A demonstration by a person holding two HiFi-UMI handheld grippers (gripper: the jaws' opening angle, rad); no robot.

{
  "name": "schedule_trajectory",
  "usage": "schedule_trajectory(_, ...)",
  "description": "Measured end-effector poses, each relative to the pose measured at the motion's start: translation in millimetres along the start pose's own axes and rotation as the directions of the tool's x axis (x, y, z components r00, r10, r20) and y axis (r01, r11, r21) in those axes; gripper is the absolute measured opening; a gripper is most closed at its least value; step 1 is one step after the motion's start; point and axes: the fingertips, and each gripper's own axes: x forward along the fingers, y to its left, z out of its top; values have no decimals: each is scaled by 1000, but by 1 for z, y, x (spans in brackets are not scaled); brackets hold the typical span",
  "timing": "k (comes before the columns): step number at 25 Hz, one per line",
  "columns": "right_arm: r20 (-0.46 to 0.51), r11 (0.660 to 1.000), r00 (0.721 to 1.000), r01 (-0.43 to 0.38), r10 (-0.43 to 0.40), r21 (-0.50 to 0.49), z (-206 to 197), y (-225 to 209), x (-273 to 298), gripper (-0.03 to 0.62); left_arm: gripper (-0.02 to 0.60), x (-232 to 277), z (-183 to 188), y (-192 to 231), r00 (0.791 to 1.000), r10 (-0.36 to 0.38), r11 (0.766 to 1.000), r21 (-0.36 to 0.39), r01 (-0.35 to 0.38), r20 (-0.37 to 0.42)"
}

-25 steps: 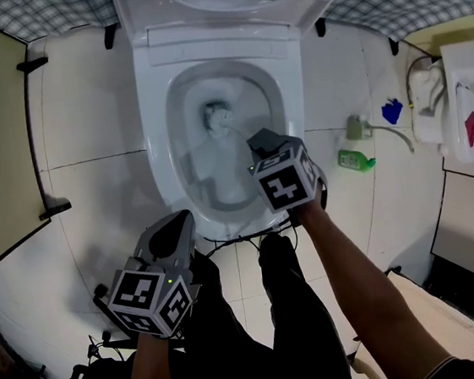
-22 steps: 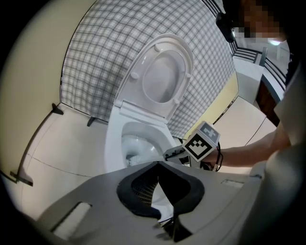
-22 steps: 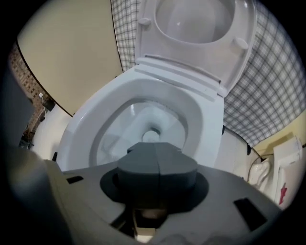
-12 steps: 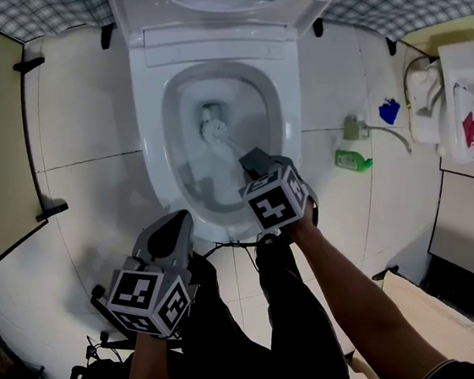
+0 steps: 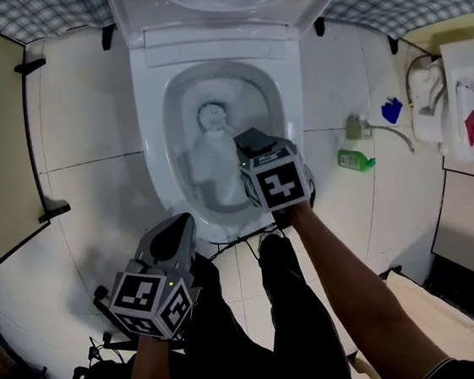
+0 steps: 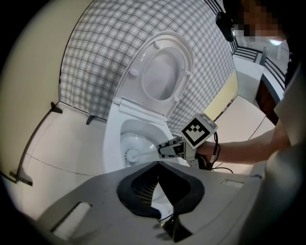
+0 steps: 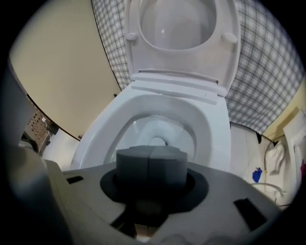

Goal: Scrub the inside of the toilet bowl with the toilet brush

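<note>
Pale floor tiles (image 5: 94, 201) surround the white ceramic toilet bowl (image 5: 152, 134); scrubbing appears mid-course: right gripper (image 5: 244, 143) fingers clamp the white-bristled toilet brush (image 5: 211, 116), head beyond them at the bowl's rear; left gripper (image 5: 176, 225) fingers closed, empty.

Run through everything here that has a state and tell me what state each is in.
Toilet seat, raised.
Toilet bowl, uncovered.
Toilet brush, gripped by its handle, head down in the bowl.
Right tool, shut on the toilet brush.
Left tool, shut, holding nothing, outside the bowl.
Green bottle, on the floor beside the toilet.
</note>
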Motion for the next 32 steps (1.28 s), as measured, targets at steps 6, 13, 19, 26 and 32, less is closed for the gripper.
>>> schedule_trajectory(6, -27, 985, 999, -42, 38, -165, -16, 12, -14, 169, 9, 0, 0, 0, 1000, 3, 1000, 9, -3, -1)
schedule_trajectory(13, -80, 964, 995, -79, 60, -256, -52, 18, -33, 169, 9, 1, -1, -3, 1000, -3, 1000, 8, 3, -5)
schedule_trajectory(19, -138, 940, 989, -89, 45, -331, -54, 14, -39, 169, 9, 2, 1, -4, 1000, -6, 1000, 16, 6, -7)
schedule_trajectory(26, -162, 900, 987, -62, -9, -431, -40, 10, -5, 170, 9, 2, -1, -2, 1000, -2, 1000, 10, 2, -6)
schedule_trajectory(32, -178, 909, 984, -55, -22, -413, -20, 7, 19, 170, 9, 3, -3, 0, 1000, 0, 1000, -2, 0, -2)
